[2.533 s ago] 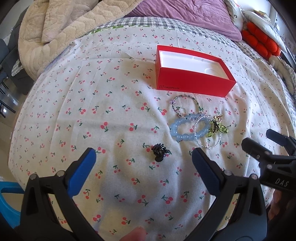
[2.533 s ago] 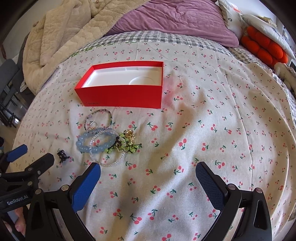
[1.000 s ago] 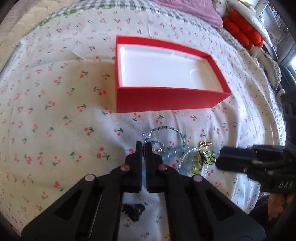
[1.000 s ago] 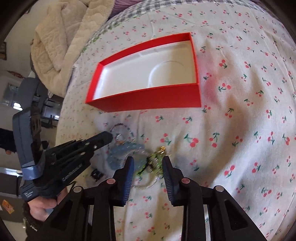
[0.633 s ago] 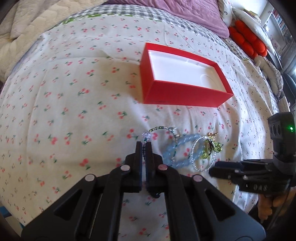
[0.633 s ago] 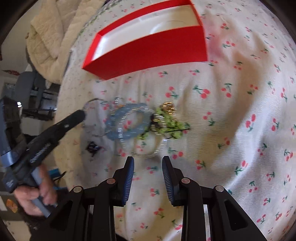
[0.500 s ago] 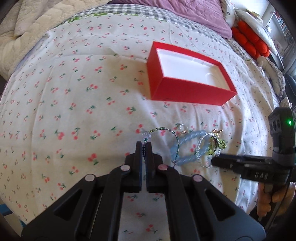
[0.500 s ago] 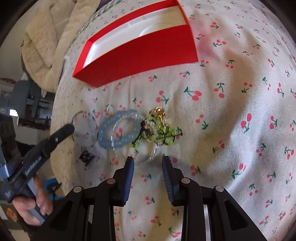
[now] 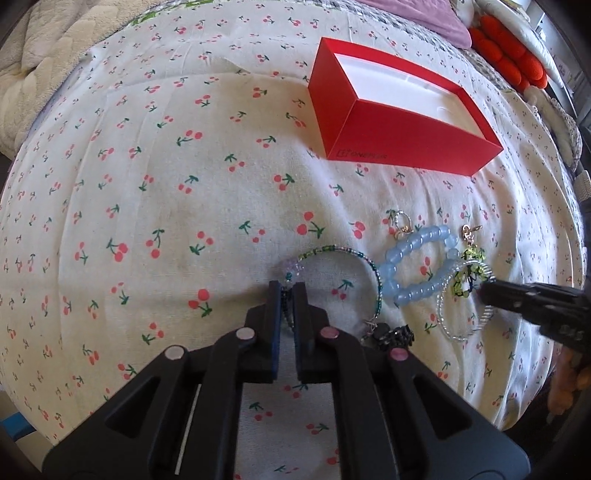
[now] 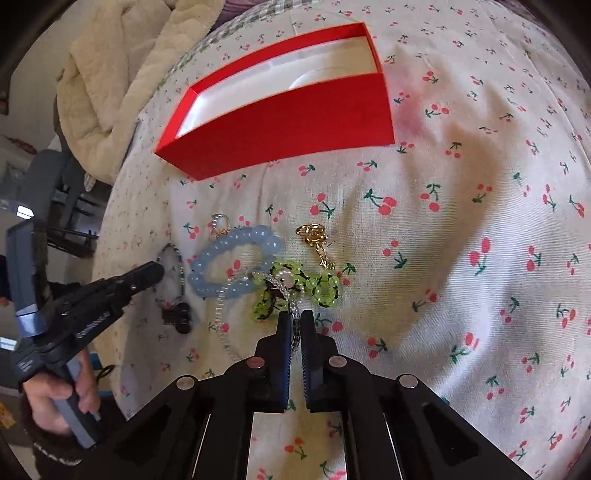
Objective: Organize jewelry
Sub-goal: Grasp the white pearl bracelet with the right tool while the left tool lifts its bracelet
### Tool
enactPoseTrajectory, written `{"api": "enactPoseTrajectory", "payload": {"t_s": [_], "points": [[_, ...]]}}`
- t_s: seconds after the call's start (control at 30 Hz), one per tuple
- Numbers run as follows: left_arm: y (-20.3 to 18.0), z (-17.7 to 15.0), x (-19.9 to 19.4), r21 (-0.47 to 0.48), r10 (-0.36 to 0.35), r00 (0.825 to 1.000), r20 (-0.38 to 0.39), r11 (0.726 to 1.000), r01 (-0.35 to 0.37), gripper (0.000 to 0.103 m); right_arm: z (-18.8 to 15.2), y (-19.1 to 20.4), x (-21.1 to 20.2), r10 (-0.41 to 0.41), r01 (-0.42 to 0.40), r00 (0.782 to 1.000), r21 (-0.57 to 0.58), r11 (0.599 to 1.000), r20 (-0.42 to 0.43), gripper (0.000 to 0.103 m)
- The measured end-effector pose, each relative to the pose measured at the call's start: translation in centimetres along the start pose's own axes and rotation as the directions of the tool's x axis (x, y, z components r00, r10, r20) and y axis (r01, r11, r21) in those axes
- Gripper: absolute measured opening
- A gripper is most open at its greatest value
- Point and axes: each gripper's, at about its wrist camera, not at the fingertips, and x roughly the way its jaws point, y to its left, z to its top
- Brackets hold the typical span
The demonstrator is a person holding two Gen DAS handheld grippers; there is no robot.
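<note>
Left gripper (image 9: pixel 287 295) clamped on green seed-bead bracelet (image 9: pixel 341 254). Right gripper (image 10: pixel 295 321) just closed onto clear bead bracelet (image 10: pixel 221 314), near red box (image 10: pixel 280 125).

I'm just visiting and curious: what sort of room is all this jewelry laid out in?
Most likely a bedroom. The work surface is a bed spread with a cherry-print sheet, with a cream quilted blanket bunched at its far end and a purple duvet beyond the red box.

sheet (image 9: pixel 155 155): white, red cherries, green stems | box (image 9: pixel 399 136): red, white inside | bracelet (image 9: pixel 417 266): pale blue | charm (image 10: pixel 306 286): lime green, black | chain (image 10: pixel 314 236): gold | blanket (image 10: pixel 110 92): cream
</note>
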Motion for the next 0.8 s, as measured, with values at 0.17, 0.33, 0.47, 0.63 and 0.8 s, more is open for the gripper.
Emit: {"api": "enactPoseTrajectory", "payload": {"t_s": [0.17,0.33,0.47,0.63,0.8], "points": [[-0.4,0.4,0.3,-0.018,0.006,1.000,-0.010,1.000,-0.006,0.007,0.2,0.7,-2.6,0.045,-0.044,0.997,-0.023,0.999,0.058,0.004],[-0.2,0.0,0.1,-0.027,0.026,1.000,-0.002,0.999,-0.026,0.004,0.7,1.3,-5.3,0.092,-0.087,0.989,-0.047,0.995,0.120,0.004],[-0.2,-0.3,-0.7,-0.038,0.032,0.999,0.020,0.999,-0.031,0.004,1.1,1.7,-6.9,0.112,-0.105,0.980,-0.051,0.993,0.164,0.004],[-0.1,0.4,-3.3,-0.066,0.016,0.994,0.107,0.998,-0.009,0.003,1.9,2.1,-8.1,0.130,-0.121,0.971,-0.059,0.991,0.201,0.004],[-0.6,1.8,-5.7,-0.083,-0.028,0.983,0.180,0.996,0.044,0.003,3.7,2.8,-8.8,0.124,-0.110,0.963,-0.069,0.992,0.238,0.004]]}}
